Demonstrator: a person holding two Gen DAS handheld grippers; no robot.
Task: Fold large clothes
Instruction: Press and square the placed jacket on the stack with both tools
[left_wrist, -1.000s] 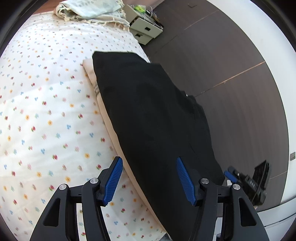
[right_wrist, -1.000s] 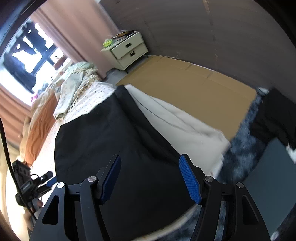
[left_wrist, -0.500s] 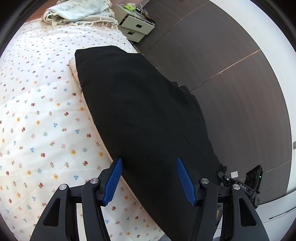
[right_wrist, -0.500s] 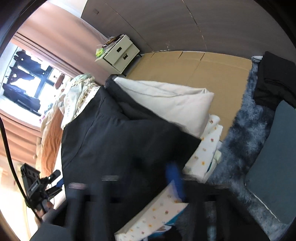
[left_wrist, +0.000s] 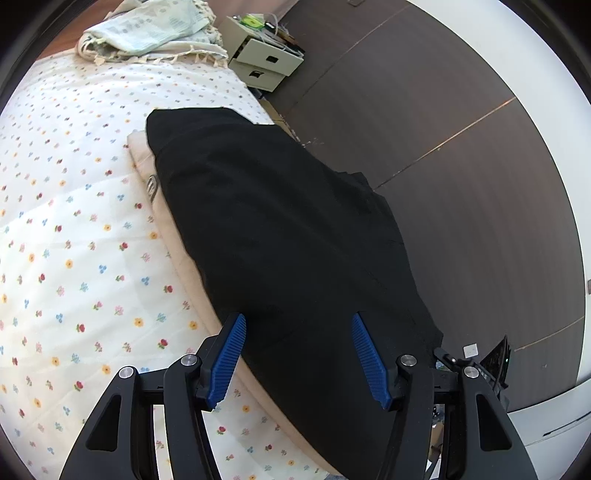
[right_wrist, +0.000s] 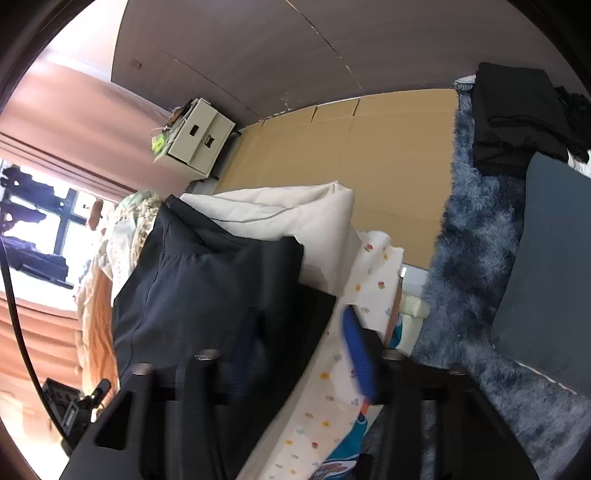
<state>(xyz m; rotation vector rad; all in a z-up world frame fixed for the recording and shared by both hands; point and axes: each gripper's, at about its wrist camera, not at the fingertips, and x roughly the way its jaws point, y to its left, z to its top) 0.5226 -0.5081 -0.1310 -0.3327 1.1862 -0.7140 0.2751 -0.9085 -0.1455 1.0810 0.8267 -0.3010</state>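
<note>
A large black garment (left_wrist: 280, 229) lies spread along the bed's right edge on a cream cloth (left_wrist: 162, 218), over the flower-print bedspread (left_wrist: 66, 229). My left gripper (left_wrist: 297, 354) is open and empty, its blue pads just above the garment's near end. In the right wrist view the same black garment (right_wrist: 207, 288) lies over the cream cloth (right_wrist: 295, 218). My right gripper (right_wrist: 303, 350) is open and blurred, over the garment's near corner at the bed edge.
A folded light blanket (left_wrist: 155, 29) lies at the bed's head. A white drawer unit (left_wrist: 266, 62) stands beside the bed; it shows in the right wrist view (right_wrist: 195, 140). Cardboard floor (right_wrist: 351, 155), a blue shaggy rug (right_wrist: 476, 236), folded black clothes (right_wrist: 517, 114), a grey cushion (right_wrist: 550, 266).
My right gripper has swung down and tilted toward the garment's near corner at the bed edge, with motion blur. My left gripper has shifted slightly over the garment's near end and stays open.
</note>
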